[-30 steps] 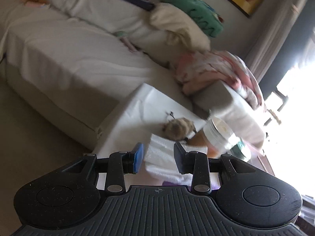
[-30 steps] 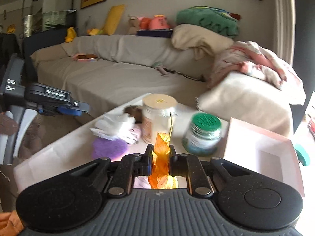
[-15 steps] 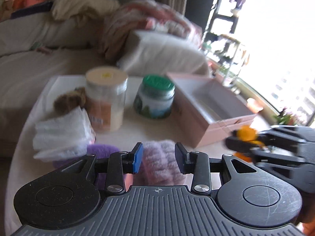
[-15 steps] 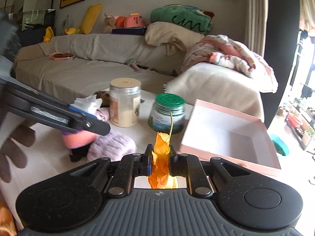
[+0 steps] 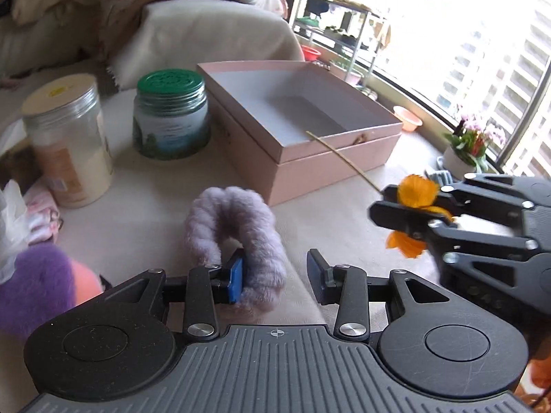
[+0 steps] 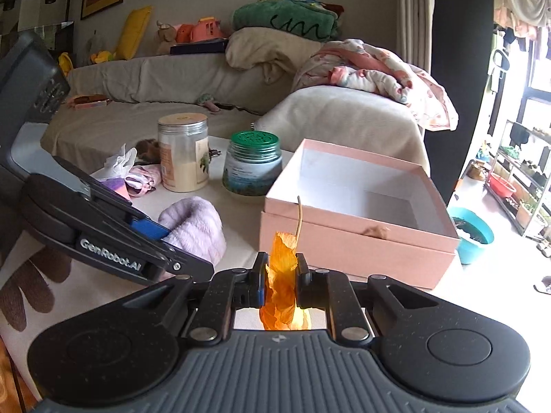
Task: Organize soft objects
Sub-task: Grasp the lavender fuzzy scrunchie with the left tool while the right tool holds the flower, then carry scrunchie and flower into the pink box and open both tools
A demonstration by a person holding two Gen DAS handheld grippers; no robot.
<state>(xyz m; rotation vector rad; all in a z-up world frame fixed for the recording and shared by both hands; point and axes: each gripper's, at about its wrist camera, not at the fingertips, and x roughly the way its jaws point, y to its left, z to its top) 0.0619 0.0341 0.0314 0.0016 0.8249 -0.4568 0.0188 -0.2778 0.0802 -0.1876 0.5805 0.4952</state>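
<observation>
Left wrist view: the left gripper [image 5: 275, 277] is seen with its jaws spread apart, nothing clamped between them. A lilac fuzzy scrunchie [image 5: 237, 241] stands on edge on the white table [image 5: 144, 199], looped over the left blue-padded finger [image 5: 235, 280]; the right finger is clear of it. A purple fluffy item [image 5: 34, 289] with an orange patch lies at the left edge of this view, beside white tissue [image 5: 10, 220] and a pink patterned cloth [image 5: 43, 215]. A tall clear jar with a cream lid [image 5: 67, 137] and a shorter jar with a green lid [image 5: 171, 113] are placed side by side behind the scrunchie. An open pink box [image 5: 303, 130] sits to their right, its white interior visible. The right gripper [image 5: 401, 213] is recorded at the right of the view, closed on an orange dried flower [image 5: 415, 196] whose thin stem points toward the box.

Right wrist view: the right gripper [image 6: 279, 280] is confirmed pinched onto the orange dried flower [image 6: 282, 275], stem upright, in front of the near wall of the pink box [image 6: 358, 251]. The left gripper [image 6: 162, 244] is noted at the scrunchie [image 6: 194, 223]. A sofa [image 6: 172, 79] with blankets stands behind the table
</observation>
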